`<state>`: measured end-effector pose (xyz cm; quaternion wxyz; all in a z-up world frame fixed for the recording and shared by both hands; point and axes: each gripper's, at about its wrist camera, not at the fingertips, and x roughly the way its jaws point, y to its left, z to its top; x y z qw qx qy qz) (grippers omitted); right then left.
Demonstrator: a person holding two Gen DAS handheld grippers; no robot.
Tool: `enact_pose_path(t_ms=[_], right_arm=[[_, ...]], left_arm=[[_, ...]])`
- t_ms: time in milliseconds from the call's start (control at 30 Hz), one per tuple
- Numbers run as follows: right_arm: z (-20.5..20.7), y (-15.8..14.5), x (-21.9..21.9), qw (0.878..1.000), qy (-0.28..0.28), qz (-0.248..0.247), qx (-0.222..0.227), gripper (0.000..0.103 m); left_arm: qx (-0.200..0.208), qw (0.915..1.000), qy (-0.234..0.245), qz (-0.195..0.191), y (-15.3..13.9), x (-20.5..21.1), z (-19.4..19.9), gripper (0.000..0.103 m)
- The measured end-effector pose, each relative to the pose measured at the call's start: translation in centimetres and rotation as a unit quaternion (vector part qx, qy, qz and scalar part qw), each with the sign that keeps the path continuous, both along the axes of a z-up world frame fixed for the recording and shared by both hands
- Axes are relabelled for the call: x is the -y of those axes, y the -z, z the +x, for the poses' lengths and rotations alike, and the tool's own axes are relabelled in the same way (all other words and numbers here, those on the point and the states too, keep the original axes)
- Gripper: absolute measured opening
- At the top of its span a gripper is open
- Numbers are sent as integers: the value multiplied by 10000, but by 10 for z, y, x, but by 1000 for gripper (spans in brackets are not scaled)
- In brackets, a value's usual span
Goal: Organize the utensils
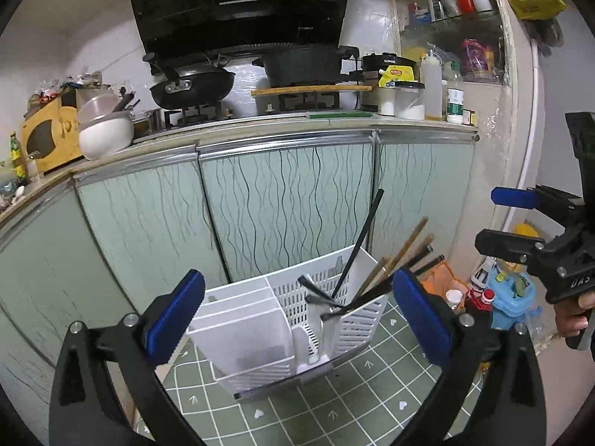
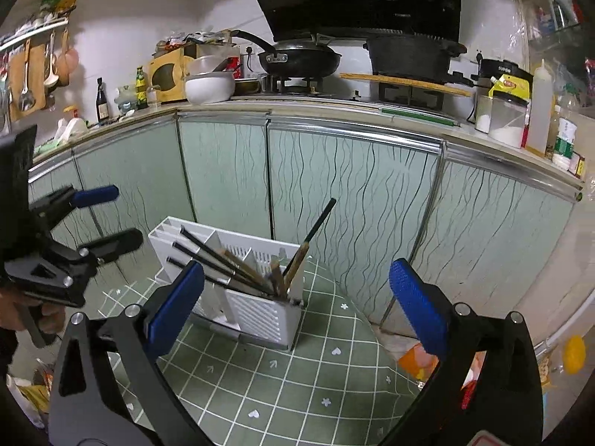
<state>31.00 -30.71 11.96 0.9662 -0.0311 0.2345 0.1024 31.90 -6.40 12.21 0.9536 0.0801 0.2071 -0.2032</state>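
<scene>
Green tiled floor [image 2: 297, 371] with small white motifs, pale green wavy-lined cabinet doors [image 1: 282, 193] behind, cluttered tabletop [image 2: 334, 102] above with a black wok [image 2: 297, 59] on the hob. White slotted plastic utensil caddy [image 1: 282, 319] sits on the floor at 12 o'clock from my left tongs [image 1: 297, 319], 10 o'clock from my right tongs [image 2: 297, 304]. Dark and wooden chopsticks [image 2: 238, 267] lean crookedly in its slotted compartment, likely dropped in loosely. Both tongs are spread wide, pinching nothing, probably readied to straighten or re-sort.
</scene>
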Motion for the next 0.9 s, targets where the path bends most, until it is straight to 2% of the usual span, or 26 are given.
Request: enact_pose_path(t_ms=[233,600,900], right_arm=[[-33,10,-8,9999,30,-75,71,95],[-74,40,-18,9999,109,-130,8,95],[-94,63,-27,9994,242,-249,-27,96]], left_arm=[[13,9999,-169,-26,5,-13,-29,99],[-165,9985,-504,-111,33,-45,-64,99],[-115,9962,-867,-13,56,-62,-94,99]])
